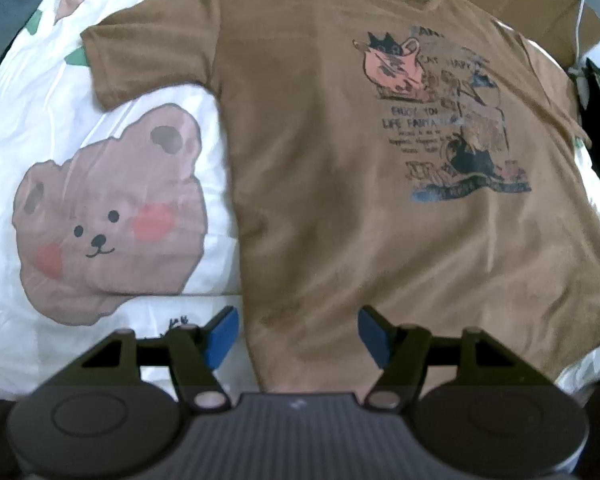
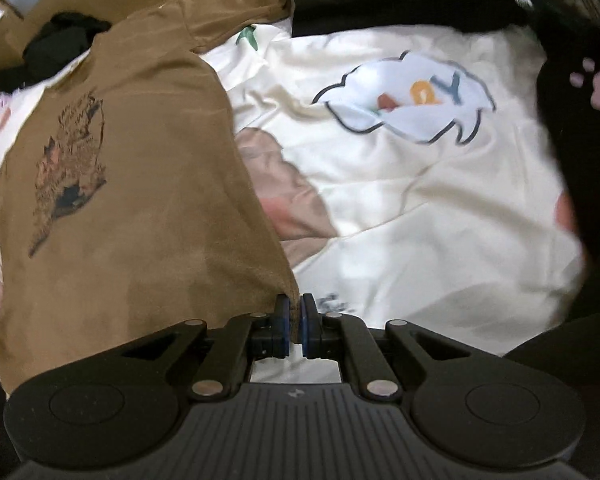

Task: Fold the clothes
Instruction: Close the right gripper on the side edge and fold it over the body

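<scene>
From the left wrist view, we found the brown shirt [image 1: 320, 160] spread flat, print up, on the white bedsheet [image 1: 20, 120]; no fold was made yet; the left gripper [image 1: 298, 334] stood open and empty over the hem corner. From the right wrist view, the right gripper [image 2: 296, 322] was clamped on the shirt's other hem corner; we judged folding barely begun.

Right claw [image 2: 296, 322] clamped on the bottom corner of the brown t-shirt [image 2: 140, 184], corner lifted off the white bedsheet [image 2: 420, 220]. Black garment [image 2: 580, 140] at the bed's right edge.
</scene>
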